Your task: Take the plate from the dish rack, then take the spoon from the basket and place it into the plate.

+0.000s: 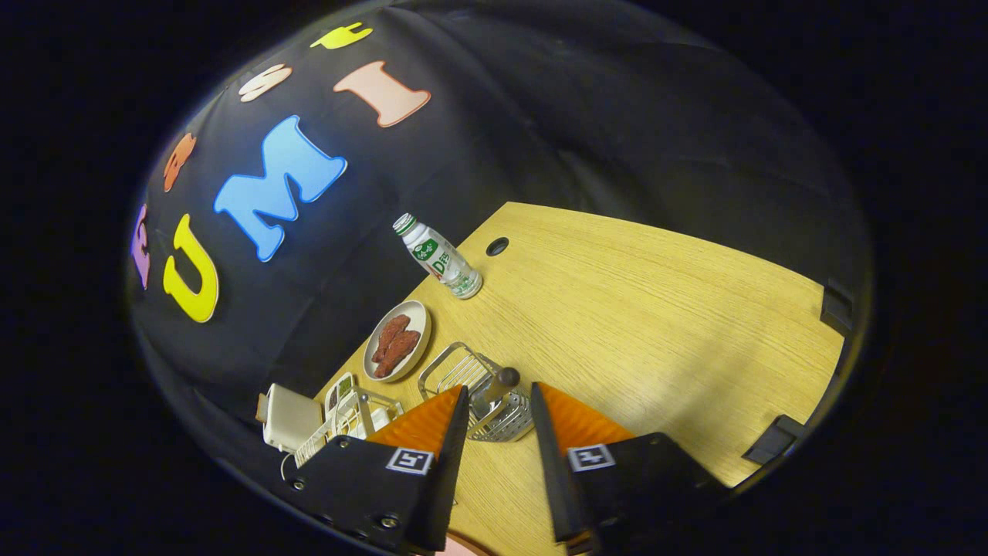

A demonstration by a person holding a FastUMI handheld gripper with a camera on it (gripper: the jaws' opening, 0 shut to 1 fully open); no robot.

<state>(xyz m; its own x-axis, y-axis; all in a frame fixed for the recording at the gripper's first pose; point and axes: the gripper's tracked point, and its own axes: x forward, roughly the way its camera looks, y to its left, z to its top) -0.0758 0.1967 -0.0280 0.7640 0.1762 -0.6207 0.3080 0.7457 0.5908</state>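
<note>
A spoon with a brown rounded handle end (505,378) stands upright in a perforated metal cup (509,423), which is part of a wire basket (454,369) on the wooden table (633,324). My gripper (498,394) is open, and the handle rises in the gap just ahead of the fingertips without either finger touching it. A white dish rack (347,413) sits past the left finger. A pale pinkish rim (461,547) peeks out below the fingers; I cannot tell what it is.
A small oval plate with reddish-brown sausages (397,341) lies beyond the basket. Farther back stand a white and green bottle (438,256) and a cable hole (497,246). A white box (289,417) sits beside the rack. Black clamps (772,442) grip the table's right edge.
</note>
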